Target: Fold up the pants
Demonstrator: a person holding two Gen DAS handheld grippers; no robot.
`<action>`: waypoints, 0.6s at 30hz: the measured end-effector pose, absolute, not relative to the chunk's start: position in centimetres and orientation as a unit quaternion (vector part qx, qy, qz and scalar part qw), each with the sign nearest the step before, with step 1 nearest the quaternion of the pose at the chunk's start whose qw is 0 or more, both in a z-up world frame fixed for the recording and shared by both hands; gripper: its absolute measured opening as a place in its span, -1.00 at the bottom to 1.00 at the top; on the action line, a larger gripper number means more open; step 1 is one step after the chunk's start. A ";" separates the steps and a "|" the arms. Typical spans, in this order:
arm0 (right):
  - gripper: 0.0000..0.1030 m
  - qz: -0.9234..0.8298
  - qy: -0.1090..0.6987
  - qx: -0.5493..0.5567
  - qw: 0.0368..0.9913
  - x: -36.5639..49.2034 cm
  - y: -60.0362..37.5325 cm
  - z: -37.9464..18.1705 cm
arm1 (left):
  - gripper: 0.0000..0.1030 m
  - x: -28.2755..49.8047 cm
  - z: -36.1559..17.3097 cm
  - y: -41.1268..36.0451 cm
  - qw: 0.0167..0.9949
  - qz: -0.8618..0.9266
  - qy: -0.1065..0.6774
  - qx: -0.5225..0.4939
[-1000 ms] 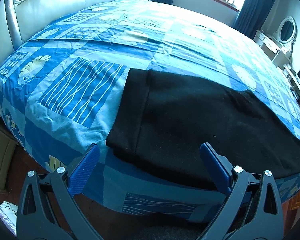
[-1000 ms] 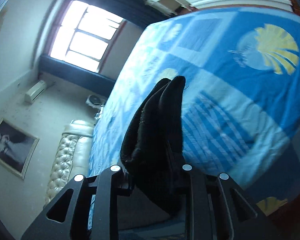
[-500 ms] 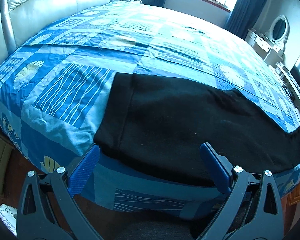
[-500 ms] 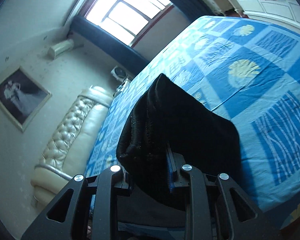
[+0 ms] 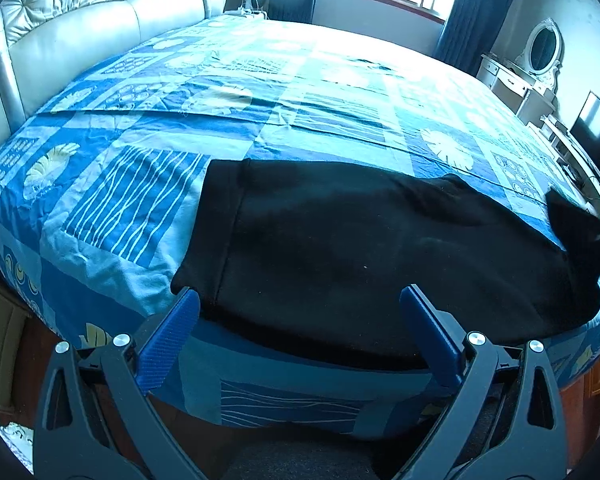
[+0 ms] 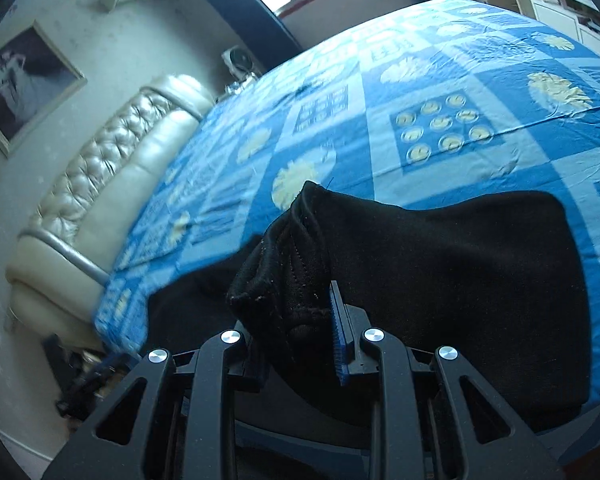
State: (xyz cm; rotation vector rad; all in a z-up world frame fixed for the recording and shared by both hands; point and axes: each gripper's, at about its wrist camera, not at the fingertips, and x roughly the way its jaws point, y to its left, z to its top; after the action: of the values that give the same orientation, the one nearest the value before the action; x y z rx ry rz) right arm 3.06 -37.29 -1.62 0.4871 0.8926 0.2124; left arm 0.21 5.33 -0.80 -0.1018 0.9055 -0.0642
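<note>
Black pants [image 5: 380, 256] of soft, matte knit are seen spread along the near edge of a bed [image 5: 300, 92] dressed in a crumpled blue patchwork sheet. A bunched, stitched end is clamped in the right tool [image 6: 300, 316] and carried toward nine o'clock, apparently the lengthwise fold. The left tool [image 5: 300, 320] is held wide apart, empty, at six o'clock. Laying the end down squarely on the waistband is judged next.
</note>
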 end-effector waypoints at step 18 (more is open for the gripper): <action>-0.52 0.105 0.470 0.100 0.871 2.7 -29.7 -4.8 | 0.94 0.1 -0.9 4.5 0.895 -0.045 0.441 -0.049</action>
State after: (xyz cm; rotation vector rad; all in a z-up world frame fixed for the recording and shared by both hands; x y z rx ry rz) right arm 2.69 -29.65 -4.79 0.2081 0.9831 0.2187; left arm 0.10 4.51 -0.94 -0.1012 0.9139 -0.0937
